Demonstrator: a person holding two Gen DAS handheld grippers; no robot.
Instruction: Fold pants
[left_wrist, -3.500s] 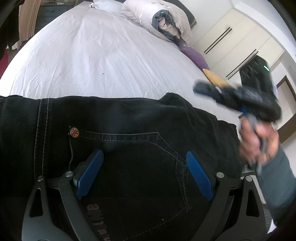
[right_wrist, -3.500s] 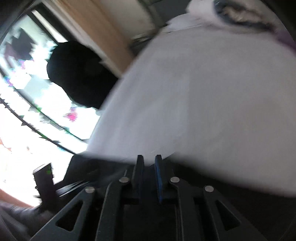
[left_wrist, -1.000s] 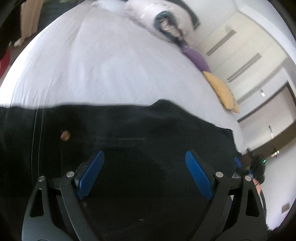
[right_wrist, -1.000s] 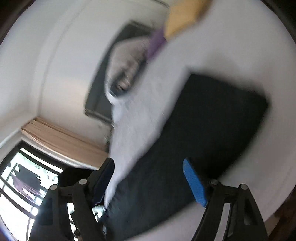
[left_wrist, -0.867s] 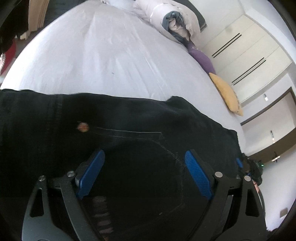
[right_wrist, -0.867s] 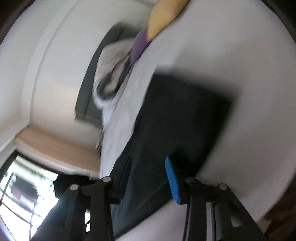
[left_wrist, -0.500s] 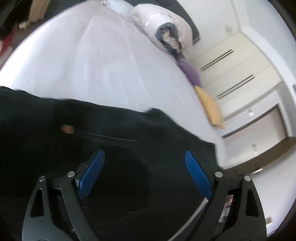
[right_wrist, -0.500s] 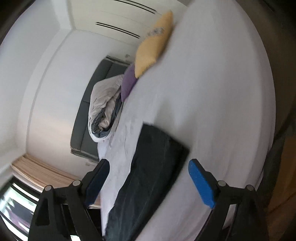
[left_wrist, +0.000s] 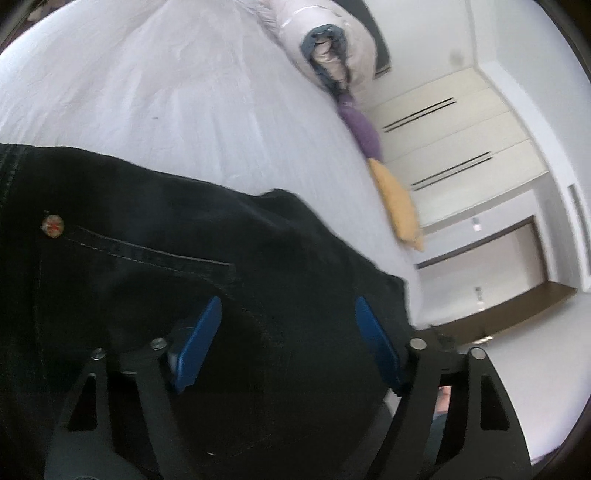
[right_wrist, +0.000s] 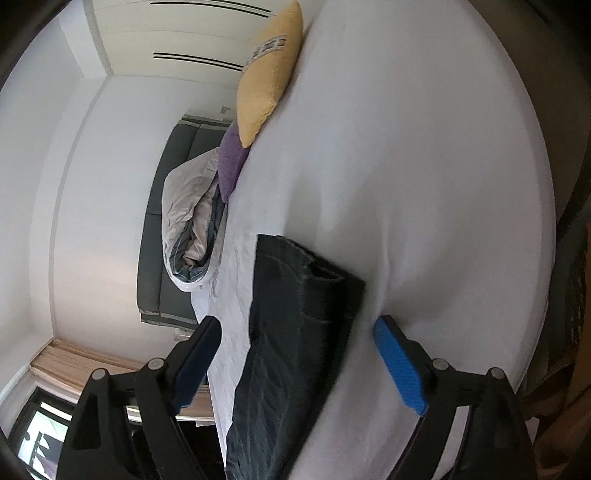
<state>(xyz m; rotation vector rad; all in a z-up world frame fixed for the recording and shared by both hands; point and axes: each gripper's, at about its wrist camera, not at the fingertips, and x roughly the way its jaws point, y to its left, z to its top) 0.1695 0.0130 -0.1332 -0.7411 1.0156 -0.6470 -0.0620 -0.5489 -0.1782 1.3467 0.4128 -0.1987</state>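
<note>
The black jeans (left_wrist: 184, 266) lie folded flat on the white bed (left_wrist: 184, 92). A back pocket with a copper rivet (left_wrist: 53, 226) faces up. My left gripper (left_wrist: 284, 332) is open and empty, hovering close over the pocket area. In the right wrist view the same jeans (right_wrist: 295, 314) show as a long dark strip on the bed (right_wrist: 424, 184). My right gripper (right_wrist: 295, 354) is open and empty, held away above the jeans' end, which shows between its blue pads.
A rolled white duvet (left_wrist: 325, 40), a purple cushion (left_wrist: 360, 125) and a yellow cushion (left_wrist: 395, 206) lie along the bed's far side. They also show in the right wrist view: the duvet (right_wrist: 192, 229) and yellow cushion (right_wrist: 266, 74). White wardrobes (left_wrist: 461, 140) stand beyond.
The right gripper has pulled back and away from the jeans, its jaws spread wide. The left gripper stays open over the pocket, tilting so the view swings right.
</note>
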